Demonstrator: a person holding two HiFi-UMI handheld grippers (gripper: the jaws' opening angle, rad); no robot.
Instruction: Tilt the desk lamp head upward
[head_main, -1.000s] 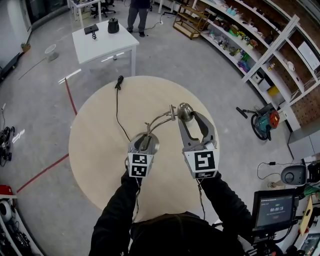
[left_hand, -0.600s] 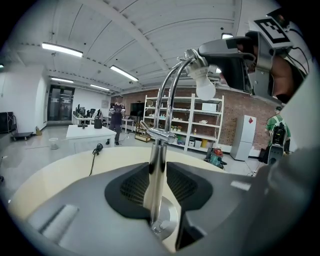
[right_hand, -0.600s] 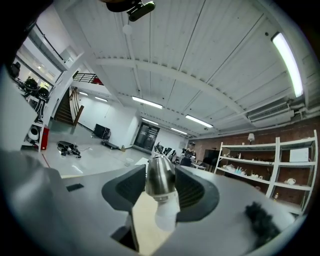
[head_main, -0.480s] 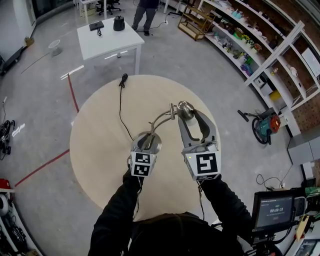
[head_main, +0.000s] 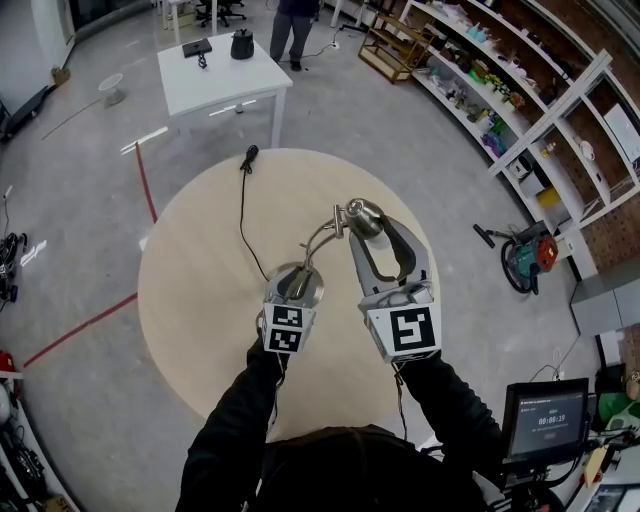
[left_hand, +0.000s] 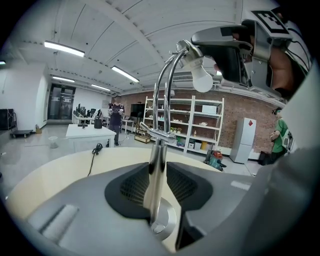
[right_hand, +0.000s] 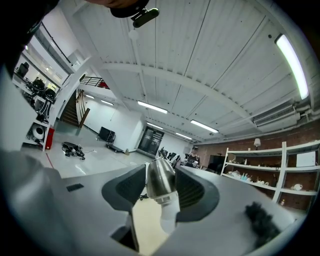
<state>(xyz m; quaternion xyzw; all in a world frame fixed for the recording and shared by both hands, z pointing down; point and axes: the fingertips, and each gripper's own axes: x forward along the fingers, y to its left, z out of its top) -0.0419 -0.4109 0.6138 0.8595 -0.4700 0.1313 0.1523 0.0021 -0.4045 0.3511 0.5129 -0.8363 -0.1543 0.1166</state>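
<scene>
My right gripper (head_main: 368, 228) clamps the head (right_hand: 160, 181), its bulb (right_hand: 169, 216) pointing back at me; my left gripper (head_main: 296, 284) pinches the stem (left_hand: 158, 165).

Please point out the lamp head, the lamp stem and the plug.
lamp head (right_hand: 159, 179): right gripper view, its metal shade.
lamp stem (left_hand: 156, 178): left gripper view, its lower shaft.
plug (head_main: 249, 154): head view, the cable's black end.

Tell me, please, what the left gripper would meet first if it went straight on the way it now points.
The lamp stem: it stands between the pads of the left gripper, apparently gripped. Beyond it lies the round table, though depth is unclear.
</scene>
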